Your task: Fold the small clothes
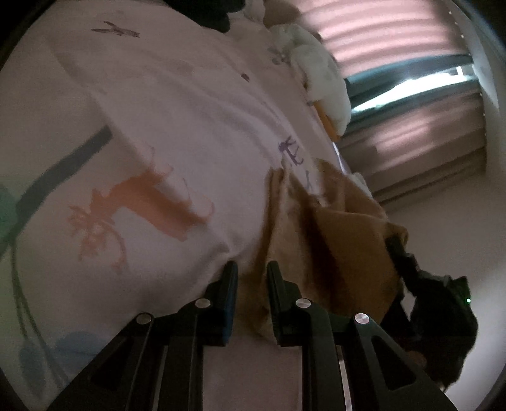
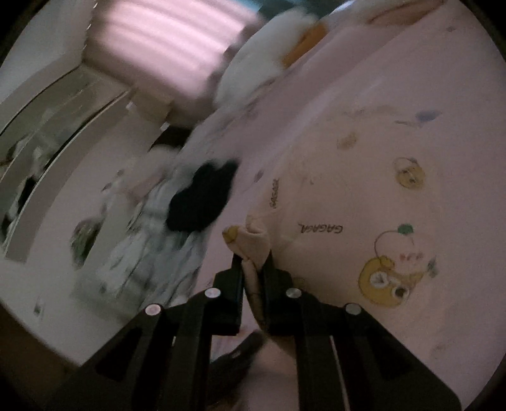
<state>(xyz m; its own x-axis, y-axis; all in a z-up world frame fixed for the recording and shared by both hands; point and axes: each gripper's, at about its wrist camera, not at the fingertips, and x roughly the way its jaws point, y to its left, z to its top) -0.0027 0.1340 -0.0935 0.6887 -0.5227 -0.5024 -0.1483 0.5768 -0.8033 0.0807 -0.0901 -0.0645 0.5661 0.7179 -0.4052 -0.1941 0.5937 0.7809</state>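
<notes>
A small tan garment [image 1: 332,240] hangs stretched between my two grippers above a pale pink printed bedsheet [image 1: 158,126]. My left gripper [image 1: 251,272] is shut on one edge of it. At the far side of the cloth the other gripper [image 1: 408,262] shows in the left wrist view. In the right wrist view my right gripper [image 2: 254,259] is shut on a bunched cream edge of the garment [image 2: 253,240] with a yellow print. The sheet [image 2: 379,158] lies behind it.
A black garment [image 2: 202,196] lies on the bed beside a pale patterned cloth [image 2: 151,227]. White plush toys [image 1: 319,79] sit at the bed's far end under a window with blinds [image 1: 395,41]. A dark object [image 1: 202,12] lies at the sheet's top edge.
</notes>
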